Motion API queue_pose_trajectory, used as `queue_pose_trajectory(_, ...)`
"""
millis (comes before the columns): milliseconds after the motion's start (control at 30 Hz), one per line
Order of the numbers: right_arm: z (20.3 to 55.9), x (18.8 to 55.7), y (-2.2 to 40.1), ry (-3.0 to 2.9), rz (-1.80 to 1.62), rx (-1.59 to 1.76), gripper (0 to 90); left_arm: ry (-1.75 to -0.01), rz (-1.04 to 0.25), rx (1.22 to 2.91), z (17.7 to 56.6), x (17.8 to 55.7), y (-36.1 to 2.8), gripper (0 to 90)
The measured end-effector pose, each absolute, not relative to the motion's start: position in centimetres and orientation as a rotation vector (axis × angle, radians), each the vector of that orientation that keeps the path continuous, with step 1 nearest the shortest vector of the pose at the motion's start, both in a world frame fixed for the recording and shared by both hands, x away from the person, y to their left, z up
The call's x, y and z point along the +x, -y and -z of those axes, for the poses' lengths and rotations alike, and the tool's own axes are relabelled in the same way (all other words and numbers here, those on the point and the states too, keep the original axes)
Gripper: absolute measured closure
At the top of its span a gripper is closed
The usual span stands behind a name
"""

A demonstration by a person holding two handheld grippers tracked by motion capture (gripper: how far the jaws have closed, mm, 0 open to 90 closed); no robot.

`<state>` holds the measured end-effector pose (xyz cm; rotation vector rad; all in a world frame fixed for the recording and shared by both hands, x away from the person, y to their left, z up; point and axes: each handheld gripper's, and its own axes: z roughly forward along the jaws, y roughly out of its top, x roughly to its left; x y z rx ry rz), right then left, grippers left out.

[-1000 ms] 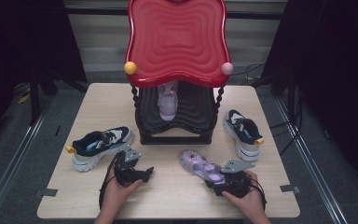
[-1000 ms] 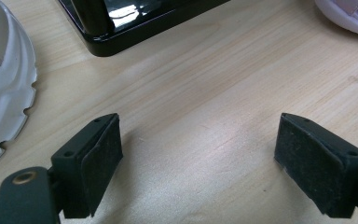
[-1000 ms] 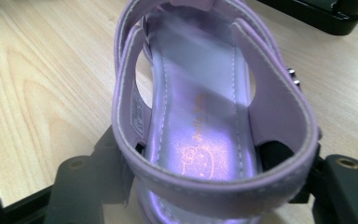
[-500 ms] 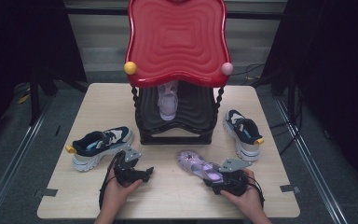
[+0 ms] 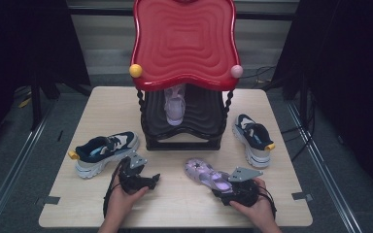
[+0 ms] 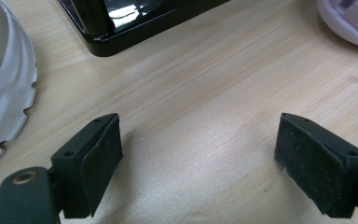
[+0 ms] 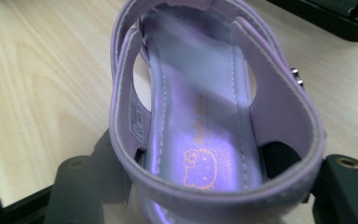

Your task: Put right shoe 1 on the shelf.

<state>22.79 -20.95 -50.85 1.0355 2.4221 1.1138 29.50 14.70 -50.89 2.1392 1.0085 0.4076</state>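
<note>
Right gripper view: the lilac sandal (image 7: 205, 135) has its heel between the right gripper (image 7: 214, 186) jaws, one on each side against it, after they closed slightly and reopened, toe pointing away on the wooden table (image 7: 37, 70). Left gripper (image 6: 200, 158) jaws stand wide apart, nothing between them, the black rack base (image 6: 135, 23) beyond.
</note>
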Motion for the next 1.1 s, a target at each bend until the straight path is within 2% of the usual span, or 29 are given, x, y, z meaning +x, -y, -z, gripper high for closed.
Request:
queue_pose_trajectory(233, 50.9, 22.7, 21.4, -2.43, -1.129, 1.038, 22.3, -1.008, -0.406, 2.138, 50.9, 29.5, -14.7, 14.4)
queue_pose_trajectory(700, 50.5, 22.9, 22.4, -2.415, -1.142, 1.028, 21.4, -1.006, -0.406, 2.141, 50.9, 29.5, -14.7, 14.4)
queue_pose_trajectory(933, 50.6, 24.2, 22.5, -2.456, -1.172, 0.977, 15.2, -1.009, -0.406, 2.137, 50.9, 29.5, -14.7, 14.4)
queue_pose_trajectory(1100, 51.0, 24.6, 21.5, -2.508, -1.128, 0.937, 18.5, -1.009, -0.407, 2.139, 50.9, 29.5, -14.7, 14.4)
